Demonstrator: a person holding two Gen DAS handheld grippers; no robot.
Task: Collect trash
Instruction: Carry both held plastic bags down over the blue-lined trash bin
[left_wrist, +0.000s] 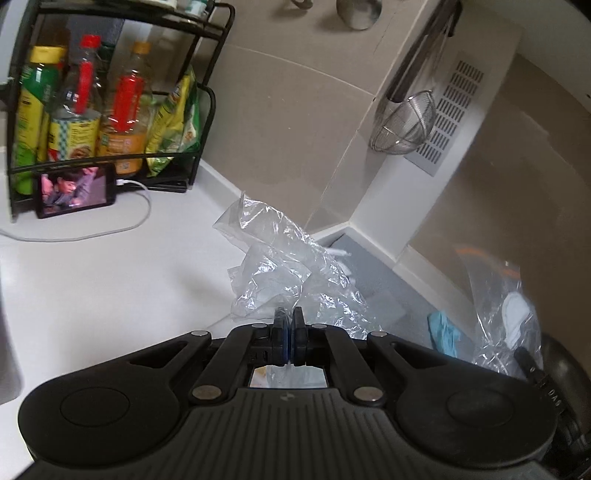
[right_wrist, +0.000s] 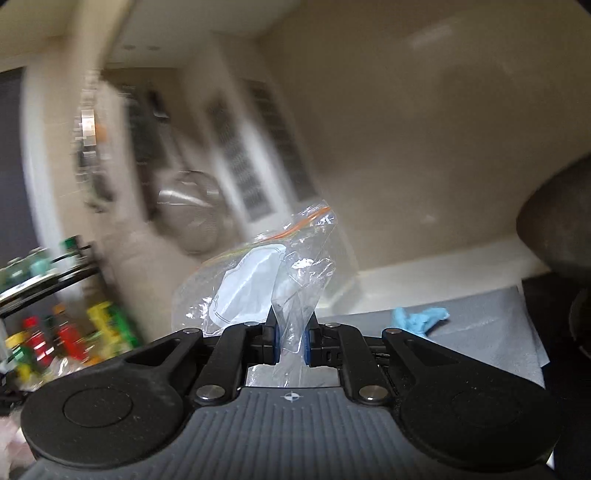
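My left gripper (left_wrist: 289, 317) is shut on a crumpled clear plastic bag (left_wrist: 284, 266) and holds it above the white counter (left_wrist: 110, 273). My right gripper (right_wrist: 291, 325) is shut on a clear zip bag (right_wrist: 295, 273) with an orange seal strip; a white face mask (right_wrist: 245, 291) is inside it. That zip bag also shows at the right of the left wrist view (left_wrist: 506, 317). A crumpled blue tissue (left_wrist: 443, 332) lies on a grey mat (left_wrist: 384, 280); it also shows in the right wrist view (right_wrist: 419, 317).
A black wire rack (left_wrist: 207, 110) with bottles and packets stands at the back left. A phone (left_wrist: 75, 190) with a white cable leans against it. A mesh strainer (left_wrist: 404, 125) hangs on the tiled wall. A dark round pot (right_wrist: 557, 229) is at the right.
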